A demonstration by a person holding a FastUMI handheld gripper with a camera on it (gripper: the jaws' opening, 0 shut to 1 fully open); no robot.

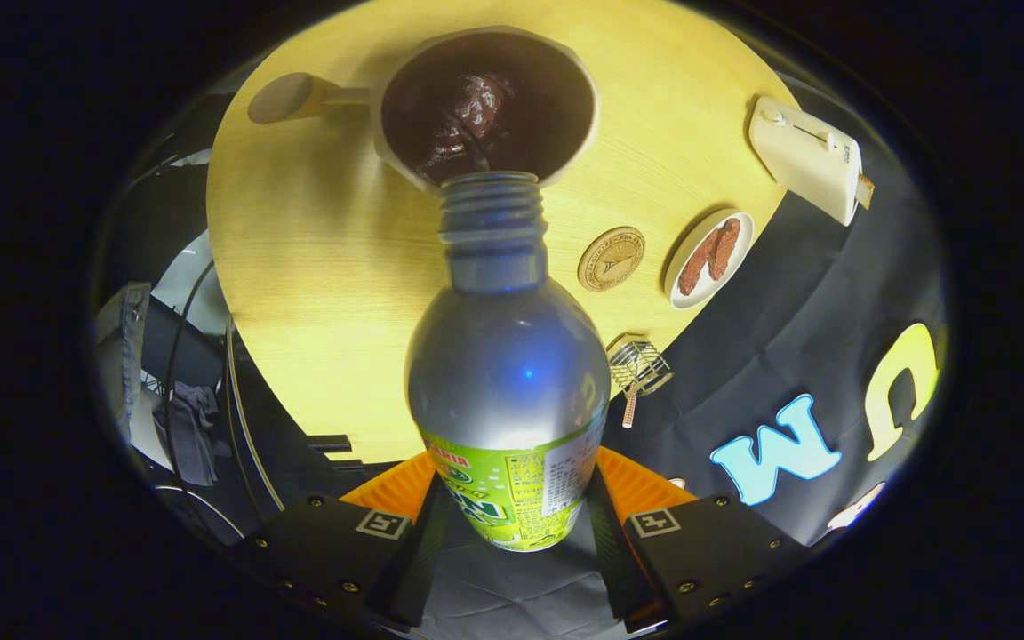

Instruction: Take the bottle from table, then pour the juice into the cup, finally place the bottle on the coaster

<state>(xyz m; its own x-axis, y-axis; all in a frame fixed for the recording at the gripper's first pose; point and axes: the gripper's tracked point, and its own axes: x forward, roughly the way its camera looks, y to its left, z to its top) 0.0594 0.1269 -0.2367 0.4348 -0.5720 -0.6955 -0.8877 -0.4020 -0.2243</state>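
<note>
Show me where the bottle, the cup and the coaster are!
bottle [508,373]: gripper view, on its silver shoulder, held between the jaws.
cup [487,107]: gripper view, on the dark juice inside, just past the bottle's mouth.
coaster [611,259]: gripper view, on its round top, beside the bottle's neck.

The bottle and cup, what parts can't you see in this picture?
- Bottle: its bottom, hidden between the tool fingers that press on both sides.
- How much juice is left: the bottle's silver wall hides it.
- Cup: its near rim, behind the bottle's neck; its outside is out of sight from above.
- Coaster: its pattern is too small to make out.
</note>
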